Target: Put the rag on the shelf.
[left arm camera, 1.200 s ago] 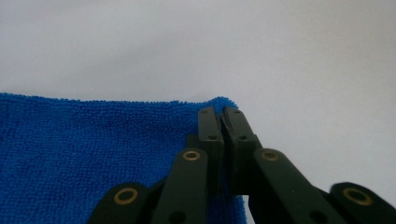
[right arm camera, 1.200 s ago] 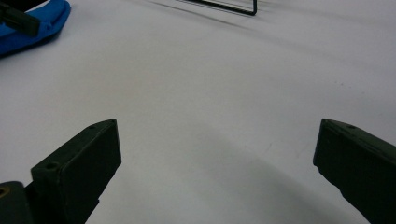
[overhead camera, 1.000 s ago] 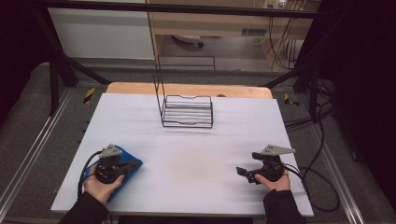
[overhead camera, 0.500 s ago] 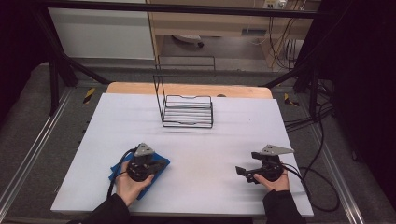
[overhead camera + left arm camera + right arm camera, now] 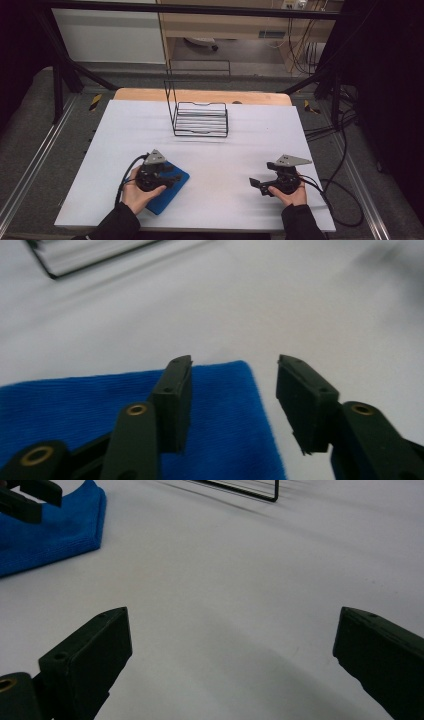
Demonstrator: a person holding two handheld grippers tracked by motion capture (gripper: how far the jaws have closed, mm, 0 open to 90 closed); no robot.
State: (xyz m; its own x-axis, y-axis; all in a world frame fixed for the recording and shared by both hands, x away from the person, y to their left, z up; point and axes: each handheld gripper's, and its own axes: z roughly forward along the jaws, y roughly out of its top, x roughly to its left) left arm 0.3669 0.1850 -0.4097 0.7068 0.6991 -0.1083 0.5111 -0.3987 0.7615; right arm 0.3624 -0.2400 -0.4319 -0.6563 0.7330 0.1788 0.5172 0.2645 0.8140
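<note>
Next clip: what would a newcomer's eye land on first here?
Probably the bright blue folded cloth near the white table's front left, with the left gripper open over its edge. Next, the black wire rack standing at the far middle, and the right gripper open over bare table.

Left gripper point(image 5: 232, 390) is showing its 2 black jaws standing apart, nothing lying between them. The blue cloth point(image 5: 80, 405) is lying flat on the white table point(image 5: 250, 305). One jaw is sitting over the cloth near its edge; the other is sitting just beyond that edge, over bare table. Contact with the cloth cannot be told. Well beyond the cloth, a black wire rack point(image 5: 65, 262) is showing, blurred.
</note>
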